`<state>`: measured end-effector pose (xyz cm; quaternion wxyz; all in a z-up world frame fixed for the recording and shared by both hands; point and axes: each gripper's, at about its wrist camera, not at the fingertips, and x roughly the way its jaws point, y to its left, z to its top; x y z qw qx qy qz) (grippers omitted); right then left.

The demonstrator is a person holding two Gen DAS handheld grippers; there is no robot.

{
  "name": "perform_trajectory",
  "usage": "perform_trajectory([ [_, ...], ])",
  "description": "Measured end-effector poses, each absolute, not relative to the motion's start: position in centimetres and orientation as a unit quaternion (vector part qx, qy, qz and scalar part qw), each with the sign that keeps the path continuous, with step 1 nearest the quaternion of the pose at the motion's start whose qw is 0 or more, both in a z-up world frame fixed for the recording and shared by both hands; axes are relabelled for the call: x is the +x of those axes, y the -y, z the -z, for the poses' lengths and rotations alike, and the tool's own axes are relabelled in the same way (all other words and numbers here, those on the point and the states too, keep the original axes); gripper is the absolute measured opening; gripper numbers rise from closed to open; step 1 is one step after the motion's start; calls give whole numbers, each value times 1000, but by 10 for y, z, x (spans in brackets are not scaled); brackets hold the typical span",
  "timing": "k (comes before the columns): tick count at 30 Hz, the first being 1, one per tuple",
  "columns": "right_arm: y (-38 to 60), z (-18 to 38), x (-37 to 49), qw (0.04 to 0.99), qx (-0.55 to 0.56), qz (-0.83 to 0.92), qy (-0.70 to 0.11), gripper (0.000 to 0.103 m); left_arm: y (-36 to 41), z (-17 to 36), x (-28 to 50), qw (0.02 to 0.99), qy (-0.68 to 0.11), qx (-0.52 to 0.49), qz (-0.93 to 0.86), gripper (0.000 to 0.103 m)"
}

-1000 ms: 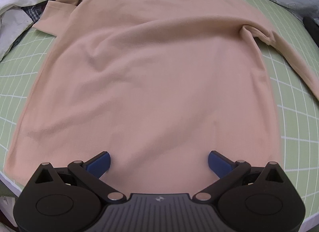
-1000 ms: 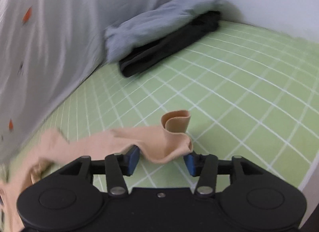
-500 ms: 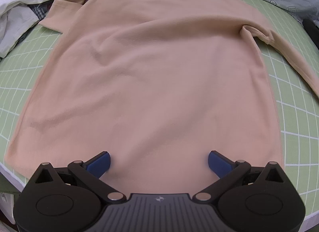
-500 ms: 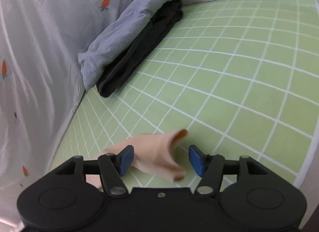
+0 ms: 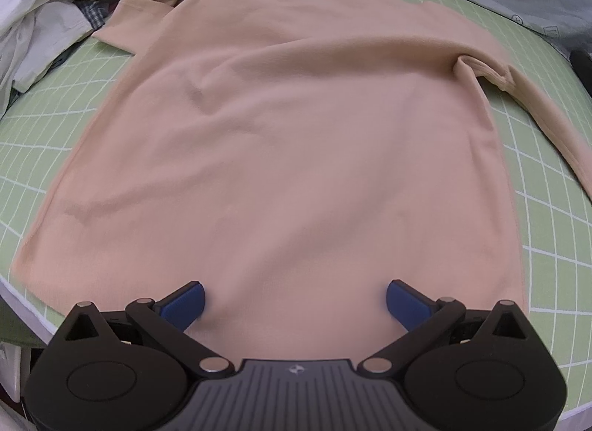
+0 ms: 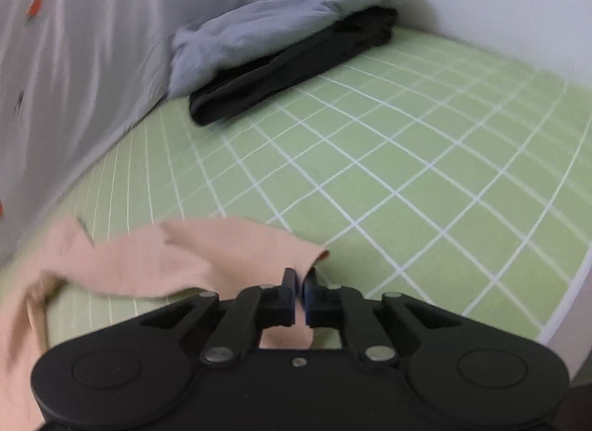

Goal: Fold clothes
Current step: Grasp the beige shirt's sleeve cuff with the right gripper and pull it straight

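while the peach long-sleeved knit top (image 5: 281, 157) lies flat on the green gridded mat (image 6: 407, 179), left gripper (image 5: 294, 299) gaping over its hem, the right gripper (image 6: 300, 284), clamped on the cuff (image 6: 296, 249), could lose that thin pinch and drop the sleeve mid-fold.

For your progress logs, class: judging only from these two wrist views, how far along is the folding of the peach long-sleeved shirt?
Done: the peach shirt lies spread flat on the green grid mat, with no fold in its body. In hand: the right gripper has its jaws shut on the end of the sleeve; the left gripper hangs open over the hem. Left: fold the sleeves in, then the body. A white garment waits crumpled.
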<state>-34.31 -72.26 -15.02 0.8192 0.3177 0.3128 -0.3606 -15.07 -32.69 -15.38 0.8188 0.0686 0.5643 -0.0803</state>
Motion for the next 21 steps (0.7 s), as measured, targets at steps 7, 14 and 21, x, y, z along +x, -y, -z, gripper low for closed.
perform_trajectory([
  [7, 692, 148, -378, 822, 283, 359, -340, 3, 329, 155, -151, 821, -561, 65, 78, 103],
  [14, 673, 143, -389, 833, 266, 330, -356, 3, 328, 153, -157, 820, -562, 66, 81, 103],
  [21, 670, 140, -376, 838, 230, 335, -364, 22, 328, 153, -158, 821, -561, 66, 80, 103],
])
